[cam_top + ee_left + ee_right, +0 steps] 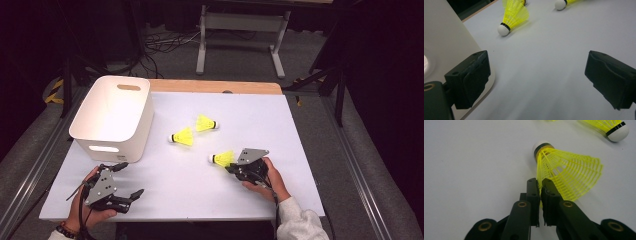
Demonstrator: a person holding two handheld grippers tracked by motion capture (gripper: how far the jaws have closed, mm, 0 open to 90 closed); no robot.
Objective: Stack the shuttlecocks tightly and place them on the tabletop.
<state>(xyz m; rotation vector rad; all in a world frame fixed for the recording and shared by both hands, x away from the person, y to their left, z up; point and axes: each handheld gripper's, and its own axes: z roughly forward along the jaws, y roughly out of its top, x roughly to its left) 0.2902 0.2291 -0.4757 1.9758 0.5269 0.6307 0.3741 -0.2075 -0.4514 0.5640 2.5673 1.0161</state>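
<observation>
A: that yellow plastic mesh shuttlecock (570, 176) at centre frame, glossy skirt, smooth white cap?
B: yep. Matt black plastic right gripper (540, 185) has rough pads, and the white table sheet (474, 170) looks smooth, matt.

Lab or test bay: white-topped table (260, 125) on grey carpet, metal floor rails (350, 150) left and right, loose cables (160, 45) and a bench frame (240, 30) beyond, dark surround.

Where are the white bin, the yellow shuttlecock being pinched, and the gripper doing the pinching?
white bin (134, 131): high view, on its bare right outer wall.
pinched shuttlecock (571, 173): right gripper view, on its yellow mesh skirt.
right gripper (540, 185): right gripper view, midway between its fingertips, shut on the skirt's edge.
</observation>
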